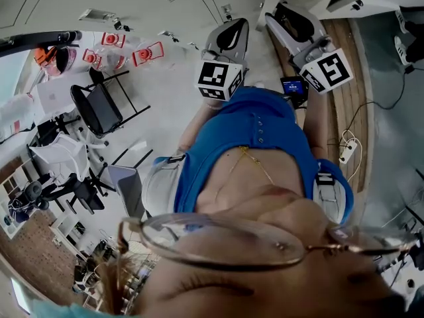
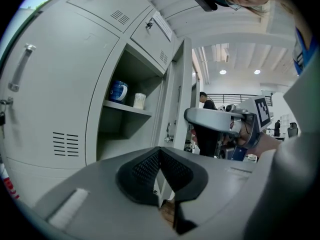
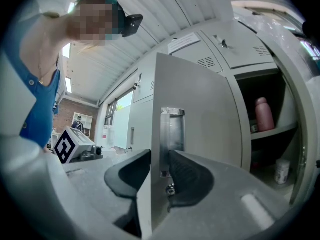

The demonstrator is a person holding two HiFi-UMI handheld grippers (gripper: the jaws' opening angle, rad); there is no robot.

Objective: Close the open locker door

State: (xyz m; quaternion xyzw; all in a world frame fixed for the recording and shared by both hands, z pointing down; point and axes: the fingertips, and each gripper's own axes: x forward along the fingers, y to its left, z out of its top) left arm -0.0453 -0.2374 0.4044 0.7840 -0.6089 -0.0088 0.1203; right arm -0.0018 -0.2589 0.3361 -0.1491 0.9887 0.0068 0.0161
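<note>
1. Head view: the left gripper (image 1: 228, 35) and right gripper (image 1: 289, 20) both point up at grey locker fronts. The locker door itself cannot be picked out here.
2. Left gripper view: the locker door (image 2: 179, 96) stands open, seen edge-on ahead. A blue cup (image 2: 118, 91) and a white cup (image 2: 139, 100) sit on the shelf to its left. This gripper's pads meet at the tips and hold nothing. It stays apart from the door.
3. Right gripper view: the right gripper's jaws sit one on each face of the door's free edge, closed onto it at the metal latch plate (image 3: 172, 134). A pink bottle (image 3: 263, 115) stands in the compartment to the door's right. The door looks like thin, stiff, light sheet metal with smooth, likely slippery paint. This edge, farthest from the hinges, seems the best grip.
</note>
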